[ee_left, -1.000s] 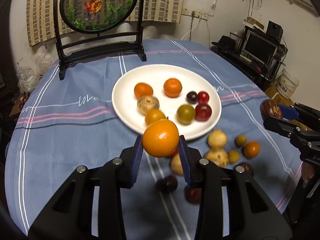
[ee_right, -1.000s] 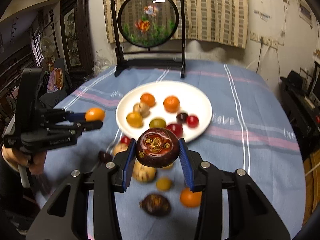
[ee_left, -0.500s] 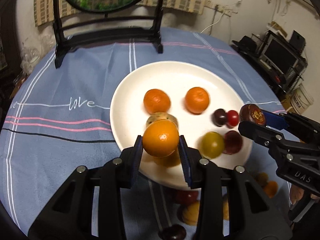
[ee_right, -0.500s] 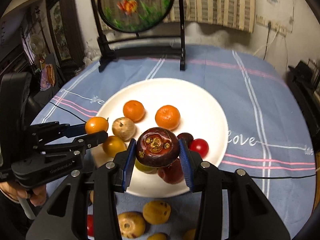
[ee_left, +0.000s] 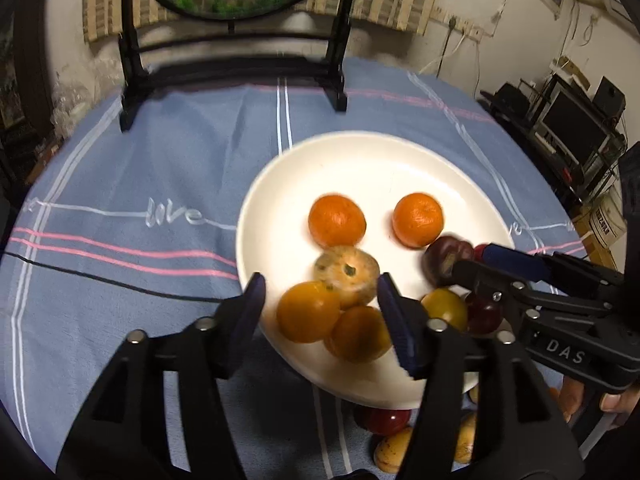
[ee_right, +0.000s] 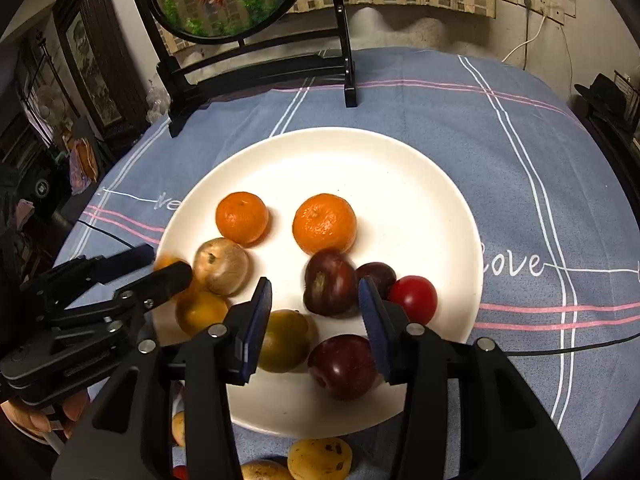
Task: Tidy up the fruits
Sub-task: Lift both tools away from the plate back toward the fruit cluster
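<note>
Both claws now spread, their fruits let go onto the white plate (ee_right: 400,184).

Half a second ago each was clamped; now the left gripper (ee_left: 320,304) gapes around an orange fruit (ee_left: 308,312) at the plate's 7 o'clock, while the right gripper (ee_right: 316,304) stands apart by the dark mangosteen (ee_right: 329,282) at centre. Only the right view shows the red tomato (ee_right: 414,298) at 4 o'clock; only the left shows a red fruit (ee_left: 382,420) on the cloth (ee_left: 160,168) below the plate.
</note>
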`<state>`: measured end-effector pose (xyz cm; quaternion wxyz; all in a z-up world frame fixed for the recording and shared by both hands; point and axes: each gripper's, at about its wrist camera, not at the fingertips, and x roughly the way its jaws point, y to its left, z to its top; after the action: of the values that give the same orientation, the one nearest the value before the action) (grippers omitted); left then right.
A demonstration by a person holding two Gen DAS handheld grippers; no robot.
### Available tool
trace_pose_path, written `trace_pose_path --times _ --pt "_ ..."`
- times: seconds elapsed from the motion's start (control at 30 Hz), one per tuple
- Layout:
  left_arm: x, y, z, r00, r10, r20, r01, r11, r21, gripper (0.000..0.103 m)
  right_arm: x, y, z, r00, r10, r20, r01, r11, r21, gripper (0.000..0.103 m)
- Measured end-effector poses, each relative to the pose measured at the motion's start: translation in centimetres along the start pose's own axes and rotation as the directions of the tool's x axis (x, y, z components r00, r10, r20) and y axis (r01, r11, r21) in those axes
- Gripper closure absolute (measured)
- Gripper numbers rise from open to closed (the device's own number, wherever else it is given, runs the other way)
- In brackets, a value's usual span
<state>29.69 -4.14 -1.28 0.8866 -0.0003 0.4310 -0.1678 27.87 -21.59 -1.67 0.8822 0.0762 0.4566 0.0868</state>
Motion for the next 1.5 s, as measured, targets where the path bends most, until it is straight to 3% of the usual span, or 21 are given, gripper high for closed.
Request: trace_pose_path --times 0.5,0.6,0.83,0.93,1.17,1.5 --pt "-6.2 -2.1 -3.9 0.997 -0.039 0.068 0.034 0.997 0.069 0.032 -6.3 -1.6 -4.7 0.997 0.031 0.07 -0.032 0.999 0.01 0.057" --pt "-7.2 -2.5 -4.9 0.997 -0.051 0.065 0.046 0.996 0.074 0.032 -7.8 -2.0 -6.2 0.996 0.022 0.086 -0.023 1.0 0.012 0.057" --pt "-9.3 -2.7 -8.1 0.994 -0.045 0.096 0.036 0.996 0.086 0.021 -10.9 -2.0 -11.7 0.994 0.042 0.105 -0.043 0.999 0.005 0.057" --pt "-9.8 -2.8 -9.4 0.995 -0.032 0.099 0.021 0.994 0.107 0.019 -11.5 -1.5 -14.4 0.994 0.066 0.088 -0.066 0.998 -0.004 0.057" --pt "-9.8 -1.4 -11.5 0.997 -0.041 0.068 0.037 0.998 0.056 0.018 -10.8 -0.8 -18.5 0.996 0.081 0.019 -0.081 0.997 -0.018 0.057" --pt "-9.1 -0.5 -14.2 0.999 -0.035 0.004 0.035 0.999 0.027 0.018 -9.7 -0.5 -19.7 0.999 0.022 -0.024 -0.023 1.0 -0.02 0.057"
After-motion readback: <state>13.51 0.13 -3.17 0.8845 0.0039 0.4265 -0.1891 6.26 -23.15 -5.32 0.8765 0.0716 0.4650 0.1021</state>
